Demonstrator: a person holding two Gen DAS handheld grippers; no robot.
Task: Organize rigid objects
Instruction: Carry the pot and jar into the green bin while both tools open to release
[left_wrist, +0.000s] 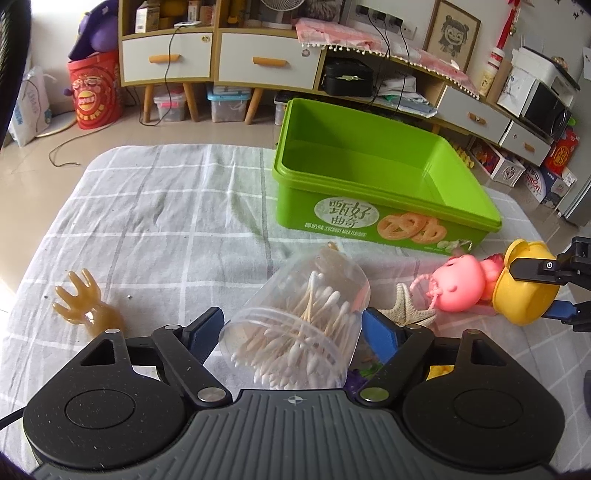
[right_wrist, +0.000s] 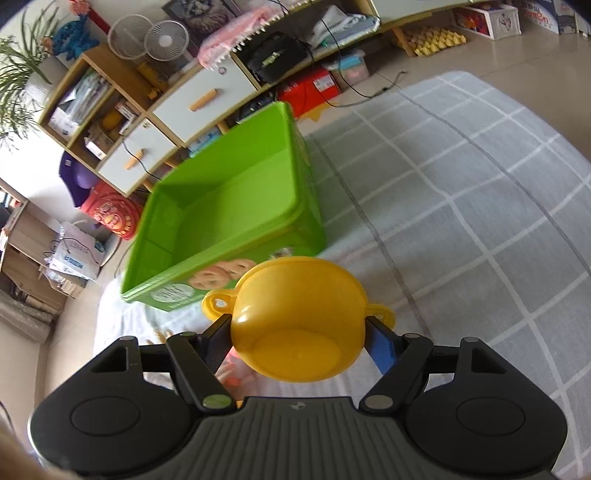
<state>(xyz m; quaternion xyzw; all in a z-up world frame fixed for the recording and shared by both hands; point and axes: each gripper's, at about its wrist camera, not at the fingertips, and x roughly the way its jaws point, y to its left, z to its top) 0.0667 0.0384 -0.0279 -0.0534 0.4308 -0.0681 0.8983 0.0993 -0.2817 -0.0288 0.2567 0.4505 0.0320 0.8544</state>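
A green cookie box (left_wrist: 373, 184) stands open and empty on the checked cloth; it also shows in the right wrist view (right_wrist: 221, 221). My left gripper (left_wrist: 291, 325) is shut on a clear jar of cotton swabs (left_wrist: 295, 325), tilted, just in front of the box. My right gripper (right_wrist: 299, 328) is shut on a yellow toy pot (right_wrist: 299, 321), held above the cloth near the box's front corner; the pot (left_wrist: 521, 291) and the right gripper's fingers (left_wrist: 532, 269) show at the right edge of the left wrist view.
On the cloth lie an amber hand-shaped toy (left_wrist: 83, 306), a pink pig toy (left_wrist: 458, 284) and a starfish (left_wrist: 410, 310). The checked cloth (right_wrist: 461, 184) stretches to the right of the box. Cabinets (left_wrist: 221, 55) and floor clutter stand behind.
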